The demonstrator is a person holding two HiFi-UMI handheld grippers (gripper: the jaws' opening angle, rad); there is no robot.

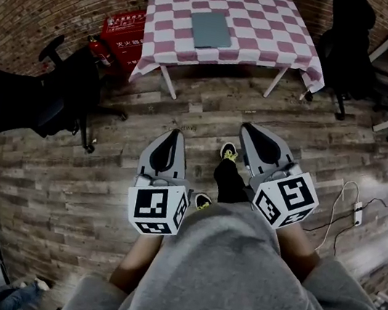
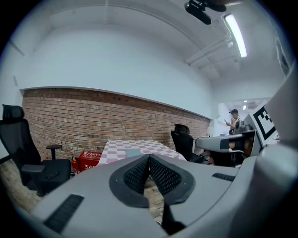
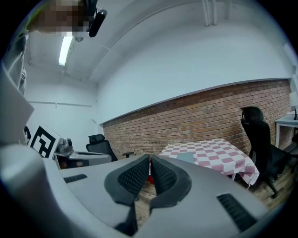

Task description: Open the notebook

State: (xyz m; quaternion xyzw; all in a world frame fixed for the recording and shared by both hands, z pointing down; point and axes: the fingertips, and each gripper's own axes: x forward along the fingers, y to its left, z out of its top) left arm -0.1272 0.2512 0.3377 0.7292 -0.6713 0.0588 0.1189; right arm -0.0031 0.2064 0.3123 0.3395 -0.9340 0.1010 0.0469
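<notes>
Looking down, the head view shows the closed grey notebook [image 1: 210, 30] lying flat near the middle of the checked tabletop [image 1: 275, 24]; the gripper views reduce it to a sliver, though the left one alone catches a distant person [image 2: 233, 122]; the left gripper [image 1: 173, 134] and right gripper [image 1: 251, 129] are held side by side, nearly level, well short of the tabletop, each with its jaws pressed together on nothing.

Closed notebook [image 1: 210, 30] on checkered table [image 1: 267, 23]
</notes>
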